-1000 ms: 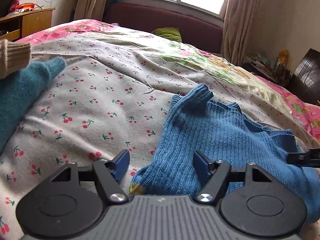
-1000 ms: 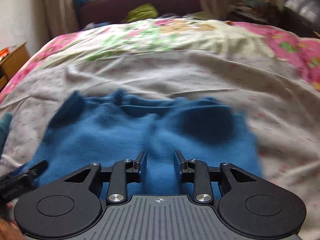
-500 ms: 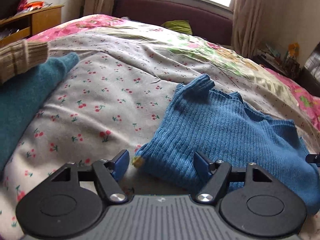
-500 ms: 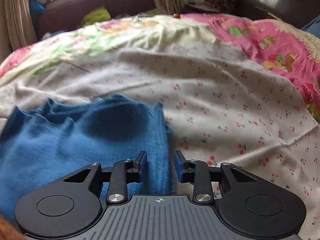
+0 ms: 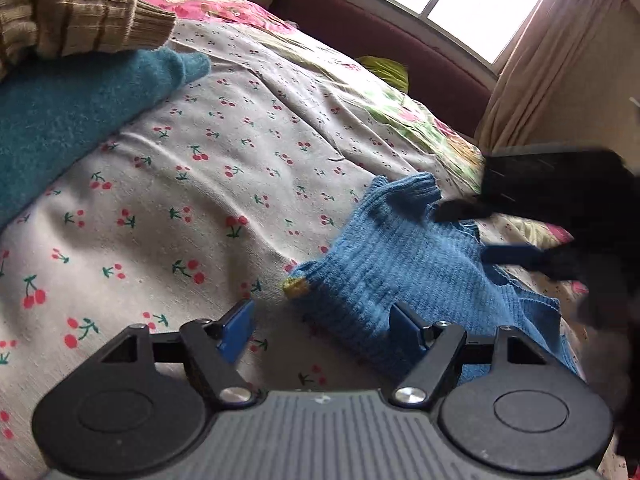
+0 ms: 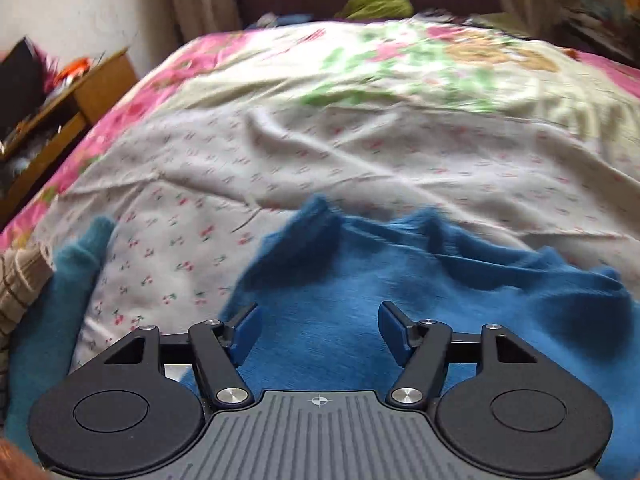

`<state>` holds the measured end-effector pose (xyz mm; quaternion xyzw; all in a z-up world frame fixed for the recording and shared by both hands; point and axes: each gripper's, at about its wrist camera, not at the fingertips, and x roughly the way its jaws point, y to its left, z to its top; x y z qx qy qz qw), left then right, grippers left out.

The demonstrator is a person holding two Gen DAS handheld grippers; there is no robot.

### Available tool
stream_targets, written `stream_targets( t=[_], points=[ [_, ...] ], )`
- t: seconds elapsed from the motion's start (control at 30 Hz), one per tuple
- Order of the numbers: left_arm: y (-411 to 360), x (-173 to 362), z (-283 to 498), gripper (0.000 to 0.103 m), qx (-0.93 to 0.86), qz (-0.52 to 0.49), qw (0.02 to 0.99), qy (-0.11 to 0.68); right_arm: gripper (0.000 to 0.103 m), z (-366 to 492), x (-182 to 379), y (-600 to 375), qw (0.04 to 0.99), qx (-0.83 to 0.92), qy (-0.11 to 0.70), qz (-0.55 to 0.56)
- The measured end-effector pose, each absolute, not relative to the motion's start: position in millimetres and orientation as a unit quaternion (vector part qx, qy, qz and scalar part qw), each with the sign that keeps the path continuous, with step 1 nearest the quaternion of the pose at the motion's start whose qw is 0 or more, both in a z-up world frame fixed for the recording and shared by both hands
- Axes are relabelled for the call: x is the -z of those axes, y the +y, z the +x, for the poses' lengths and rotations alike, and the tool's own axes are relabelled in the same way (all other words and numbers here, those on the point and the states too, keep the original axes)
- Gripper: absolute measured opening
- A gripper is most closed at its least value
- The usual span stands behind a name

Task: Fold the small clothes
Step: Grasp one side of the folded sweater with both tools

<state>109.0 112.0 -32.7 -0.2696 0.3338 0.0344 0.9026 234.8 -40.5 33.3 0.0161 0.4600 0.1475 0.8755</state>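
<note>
Blue sweater [image 5: 394, 264]: a small ribbed knit, lying partly folded on the bed; one cuffed sleeve end points up toward the headboard, and a yellow tag [image 5: 296, 288] shows at its near corner.
Bedsheet [image 5: 208, 184]: pale cotton with a red cherry print, creased in long soft ridges; beyond it lies a floral quilt in pink and green.
Left gripper [image 5: 322, 326]: jaws wide and opening — the sweater's near edge lies between the blue pads, but neither pad presses on it.
Right gripper [image 6: 318, 330]: jaws opening, angled down over the middle of the sweater [image 6: 360, 300]; the knit lies under the gap, ungripped. In the left wrist view it shows as a dark blurred shape over the sweater's far side.
Teal garment [image 5: 68, 120]: fuzzy, felt-like knit, lying well apart from the sweater at the left.
Tan garment [image 5: 76, 24]: ribbed with thin dark stripes, resting on the teal one.
</note>
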Motion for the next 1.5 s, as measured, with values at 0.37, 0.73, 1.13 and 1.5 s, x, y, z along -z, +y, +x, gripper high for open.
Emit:
stream_targets(
  t=[0.37, 0.73, 1.13, 1.5],
  points=[
    [105, 35, 107, 0.088, -0.021, -0.267, 0.904, 0.333, 0.083, 284, 14, 41, 0.821, -0.135, 0.544, -0.109],
    [101, 33, 113, 0.076, -0.01, -0.245, 0.916, 0.318, 0.031, 274, 8, 18, 0.835, -0.143, 0.521, -0.105],
    [45, -11, 105, 0.03, 0.08, -0.16, 0.942, 0.285, 0.019, 236, -56, -100, 0.867, -0.174, 0.463, 0.06],
    [-123, -26, 88, 0.03, 0.237, -0.004, 0.928, 0.287, 0.015, 172, -51, -283, 0.884, -0.101, 0.413, 0.195]
  ],
)
